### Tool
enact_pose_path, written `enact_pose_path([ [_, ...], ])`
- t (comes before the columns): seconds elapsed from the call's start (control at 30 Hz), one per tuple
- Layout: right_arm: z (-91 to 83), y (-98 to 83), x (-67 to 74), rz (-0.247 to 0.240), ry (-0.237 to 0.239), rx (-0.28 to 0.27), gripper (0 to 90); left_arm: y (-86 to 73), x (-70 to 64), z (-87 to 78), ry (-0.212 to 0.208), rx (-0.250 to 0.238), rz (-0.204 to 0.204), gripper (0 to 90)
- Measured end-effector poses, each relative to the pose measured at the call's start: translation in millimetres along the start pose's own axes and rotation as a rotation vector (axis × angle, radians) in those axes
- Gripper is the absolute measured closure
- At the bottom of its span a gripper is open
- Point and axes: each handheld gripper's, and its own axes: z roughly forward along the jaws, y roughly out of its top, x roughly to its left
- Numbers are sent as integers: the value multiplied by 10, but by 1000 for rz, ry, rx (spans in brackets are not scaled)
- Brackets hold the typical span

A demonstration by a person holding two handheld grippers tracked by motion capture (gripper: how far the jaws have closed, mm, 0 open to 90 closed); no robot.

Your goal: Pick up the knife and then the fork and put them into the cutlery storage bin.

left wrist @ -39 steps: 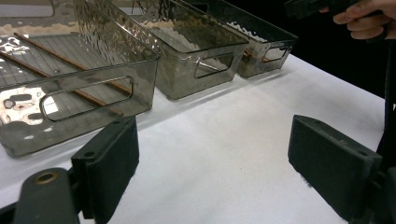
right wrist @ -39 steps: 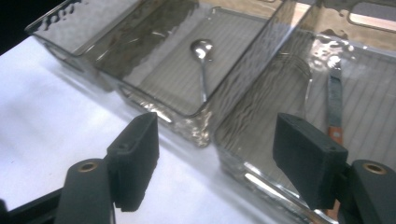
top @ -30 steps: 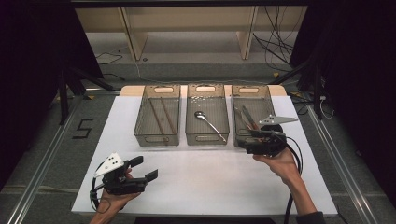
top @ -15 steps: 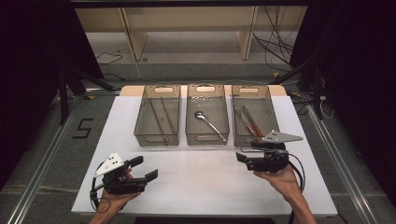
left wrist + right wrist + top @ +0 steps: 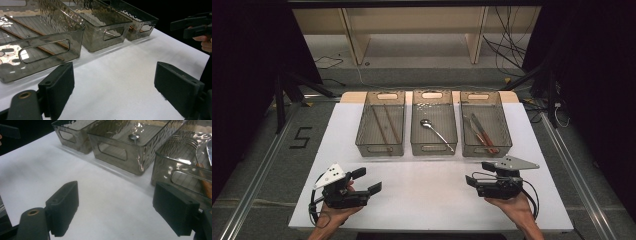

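Both grippers sit low over the white counter (image 5: 432, 200) with fingers wide and empty, the right gripper (image 5: 469, 181), whose fingers have just been opening, just short of the right bin (image 5: 485, 148) holding what looks like a fork and knife, the left gripper (image 5: 366, 181) near the left bin (image 5: 380, 148).

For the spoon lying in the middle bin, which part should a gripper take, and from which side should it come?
Probably take the spoon at mid-handle, coming straight down from above. It lies flat and diagonal on the floor of the middle bin, bowl toward the far wall, and the walls block a sideways approach. Set the jaws across the thin handle.
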Motion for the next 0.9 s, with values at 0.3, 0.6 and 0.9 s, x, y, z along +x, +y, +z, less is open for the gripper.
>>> enact_pose_path([
  [0.3, -68, -121, 25, -1, -8, -25, 218, 0, -6, 7, -4, 7, -1, 159],
  [0.6, -102, -157, 25, 8, -12, -47, 208, -1, -8, 10, -5, 8, 2, 159],
  [0.9, -91, -155, 34, 6, -14, -48, 178, 0, -12, 13, -5, 5, 2, 159],
])
